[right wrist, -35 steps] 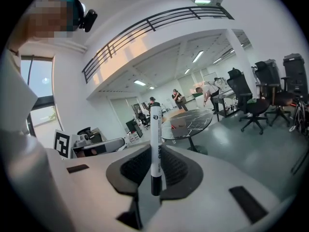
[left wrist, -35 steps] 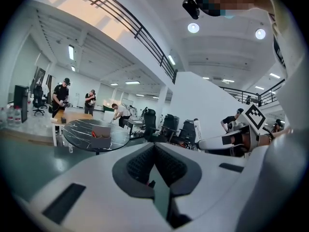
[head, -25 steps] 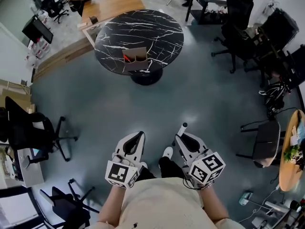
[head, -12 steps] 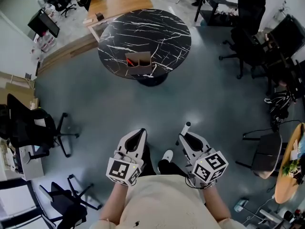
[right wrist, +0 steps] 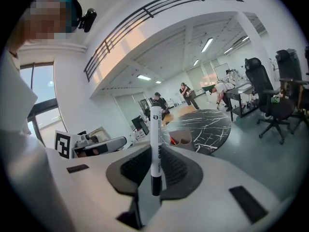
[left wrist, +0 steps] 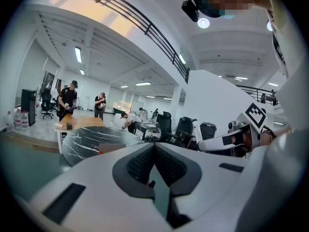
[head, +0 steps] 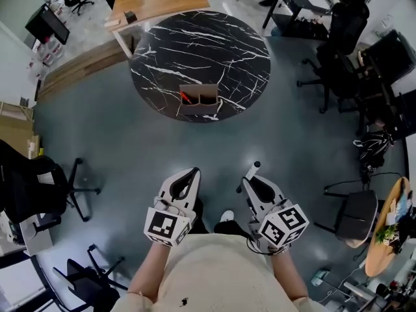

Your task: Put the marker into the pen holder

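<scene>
Nearing the table (head: 214, 41), right gripper (right wrist: 155, 166) clamps the marker (right wrist: 155, 134); left gripper (left wrist: 154, 161) jaws together.

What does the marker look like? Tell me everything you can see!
The marker is a slim white stick with dark print down its side and a black end nearest the camera. It looks like plastic. It stands upright in the right gripper view, pinched near its black end between the right gripper's dark ribbed pads. Nothing else touches it.

A round black marble worktop (head: 208, 44) stood on the grey floor (head: 130, 148). A cardboard pen holder (head: 200, 103) sat near its 6 o'clock edge, with a red item (head: 185, 97), perhaps a pen, inside at 9 o'clock.
</scene>
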